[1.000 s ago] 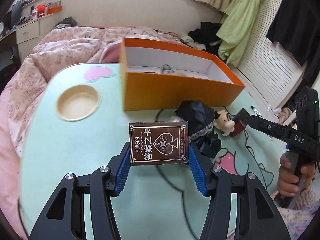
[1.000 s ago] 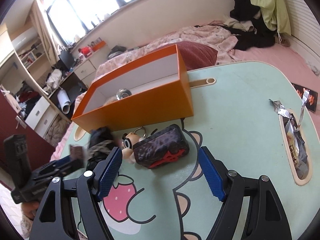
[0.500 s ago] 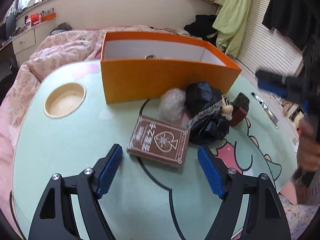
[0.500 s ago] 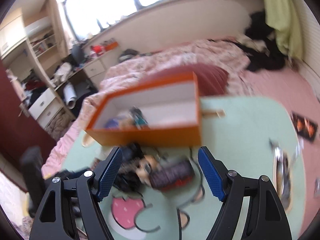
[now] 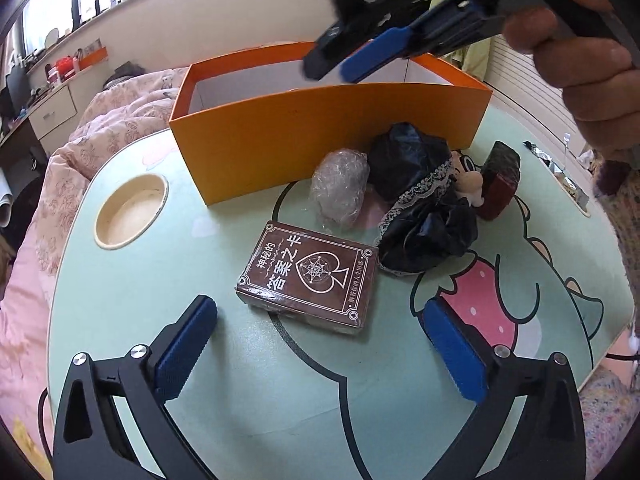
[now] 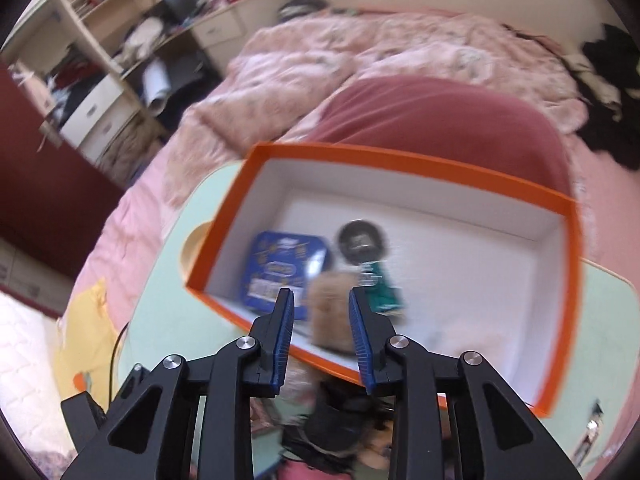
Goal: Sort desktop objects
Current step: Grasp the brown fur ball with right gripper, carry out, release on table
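Note:
A brown card box (image 5: 308,276) lies flat on the green table between the spread jaws of my left gripper (image 5: 320,344), which is open and empty. Behind it lie a clear plastic wad (image 5: 340,188), a black lace doll (image 5: 420,208) and a dark red pouch (image 5: 500,188). The orange box (image 5: 320,136) stands at the back. My right gripper (image 6: 320,336) hovers above the orange box (image 6: 420,168), jaws partly closed around a blurred tan object (image 6: 330,312); contact is unclear. A blue tin (image 6: 276,272) and a round dark item (image 6: 360,240) lie inside.
A round cup recess (image 5: 130,210) is sunk in the table at left. A pink bed (image 6: 360,60) lies behind the table. Shelves and drawers (image 6: 100,80) stand at the far left. The right gripper shows overhead in the left wrist view (image 5: 400,40).
My left gripper let go of the card box, opened wide and drew back. My right gripper rose from the pouch, moved over the orange box and narrowed its jaws.

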A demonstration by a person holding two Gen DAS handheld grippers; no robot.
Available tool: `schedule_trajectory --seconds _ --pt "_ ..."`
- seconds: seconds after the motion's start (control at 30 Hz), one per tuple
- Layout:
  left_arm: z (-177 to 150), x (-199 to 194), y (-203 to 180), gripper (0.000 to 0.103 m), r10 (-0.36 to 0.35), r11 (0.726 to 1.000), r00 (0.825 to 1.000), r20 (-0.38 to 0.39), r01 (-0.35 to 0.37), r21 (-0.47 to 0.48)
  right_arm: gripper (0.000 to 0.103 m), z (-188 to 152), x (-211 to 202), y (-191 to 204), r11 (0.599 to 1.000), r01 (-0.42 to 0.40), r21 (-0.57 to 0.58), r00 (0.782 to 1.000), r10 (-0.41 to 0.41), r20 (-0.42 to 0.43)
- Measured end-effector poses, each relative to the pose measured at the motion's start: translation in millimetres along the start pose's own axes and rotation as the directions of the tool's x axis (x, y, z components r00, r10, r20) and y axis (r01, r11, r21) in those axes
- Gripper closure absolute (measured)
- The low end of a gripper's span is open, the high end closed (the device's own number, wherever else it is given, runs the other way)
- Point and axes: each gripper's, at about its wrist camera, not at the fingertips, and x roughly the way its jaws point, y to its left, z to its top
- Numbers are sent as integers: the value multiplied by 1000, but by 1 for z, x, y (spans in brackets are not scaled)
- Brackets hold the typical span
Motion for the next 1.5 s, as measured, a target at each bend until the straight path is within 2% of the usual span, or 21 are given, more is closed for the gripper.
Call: schedule_trajectory --seconds 0.13,0.2,0.33,0.4,0.47,0.57,0.63,0.73,0.83,0.93,1.07,1.13,1.3,1.4,1.47,1.5 --pt "-2 -1 0 0 -4 1000 1000 1 4 0 76 0 28 5 990 134 -36 990 -136 -43" --pt "-2 -1 1 0 -10 1000 1000 3 10 -6 82 2 34 -1 993 114 -22 992 -115 -58" --pt "-4 -3 4 0 -22 1000 1000 9 22 -20 83 6 36 -22 997 8 78 997 -2 -73" --pt "-4 -4 5 0 -26 999 1000 12 26 -26 83 5 27 -24 995 -20 98 999 23 -30" --pt "-5 -5 5 0 -29 999 999 14 29 -33 83 0 6 -24 992 -76 98 996 71 52" --pt "-7 -7 7 0 -41 998 999 22 42 -50 83 -11 -33 -23 988 -137 74 976 122 179" --pt "-7 -9 8 0 -47 997 999 27 48 -62 83 -26 -59 -23 988 -147 49 960 131 247" --pt "-8 -10 13 0 -60 995 998 37 63 -81 83 -51 -88 -30 988 -146 46 945 125 303" --pt "-6 -11 24 0 -85 989 995 52 90 -118 83 -83 -109 -51 989 -116 95 939 77 336" --pt "-6 -13 33 0 -104 980 992 66 114 -162 83 -113 -116 -78 981 -75 179 947 13 322" --pt "-3 -14 43 0 -132 967 989 65 143 -210 83 -147 -102 -100 965 -20 260 963 -51 263" --pt "3 -12 51 0 -155 958 987 52 163 -238 83 -161 -91 -106 958 -23 285 972 -46 232" --pt "21 -16 64 0 -195 936 979 63 205 -286 82 -163 -66 -95 960 -69 273 977 10 212" --pt "45 -15 67 0 -208 934 978 26 206 -291 78 -157 -58 -83 970 -60 235 975 6 222" --pt "68 -17 67 0 -244 929 969 29 242 -279 78 -153 -55 -74 978 -43 203 973 -6 232" --pt "80 -17 65 0 -255 928 966 33 254 -272 73 -152 -53 -73 980 -37 194 973 -9 232"
